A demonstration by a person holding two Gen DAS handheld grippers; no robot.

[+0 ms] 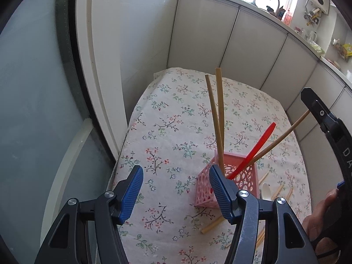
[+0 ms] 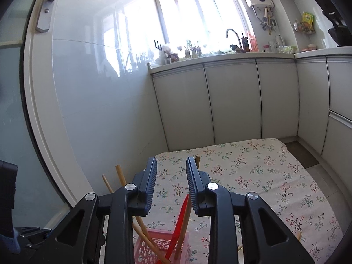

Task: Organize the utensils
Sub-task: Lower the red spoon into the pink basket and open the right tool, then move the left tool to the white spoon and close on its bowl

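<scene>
Lower left of the left view, our left tongs (image 1: 176, 194) gape empty. At lower centre the pink basket (image 1: 228, 183) holds three chopsticks (image 1: 219, 118) and a red spoon (image 1: 255, 149). Our right tongs (image 2: 171, 187) hover above, parted, empty. Next we likely fetch the loose chopsticks (image 1: 212, 225) lower right.
</scene>
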